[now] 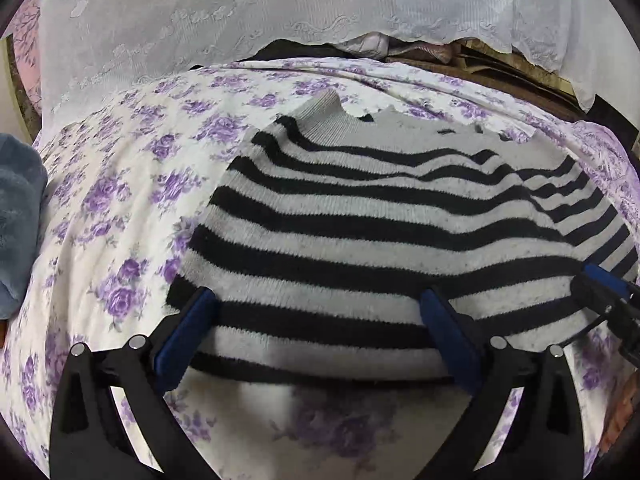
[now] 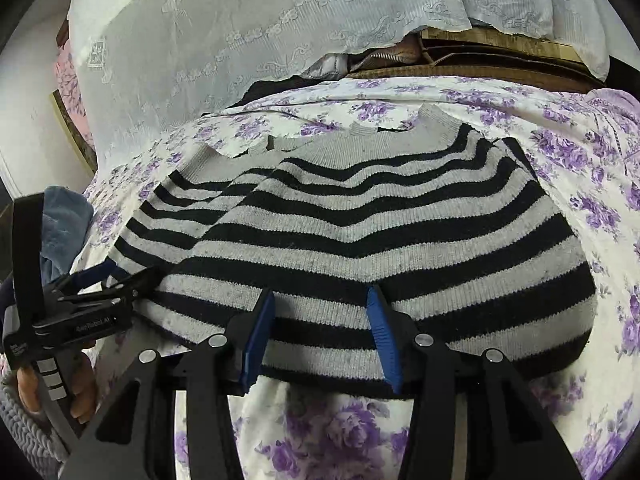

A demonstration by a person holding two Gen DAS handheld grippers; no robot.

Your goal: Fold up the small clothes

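Left wrist view: striped sweater [image 1: 384, 232], black and grey bands, lies flat on the floral sheet [image 1: 120, 208] with purple roses. Its grey ribbed collar points to the far side; its hem lies near, just ahead of the fingers. Left gripper [image 1: 320, 312] stands wide open over the near left part of the sweater, blue pads apart, one at the left edge of the knit and one over the middle. Nothing is pinched between them. Whether the pad tips touch the fabric cannot be told. Right gripper [image 1: 604, 280] shows at the right edge, over the sweater's right side.

Right wrist view: right gripper [image 2: 320, 300] is partly open, blue pads set apart over the near hem of the sweater [image 2: 360, 224], striped knit visible between them, not clamped. A sleeve is folded across the far left of the body. Left gripper [image 2: 120, 280] enters from the left at the sweater's left edge, held by a hand [image 2: 52, 384] in a grey knitted sleeve.

A blue cloth [image 1: 20, 220] sits at the far left. White lace fabric [image 1: 240, 20] hangs beyond the sheet.
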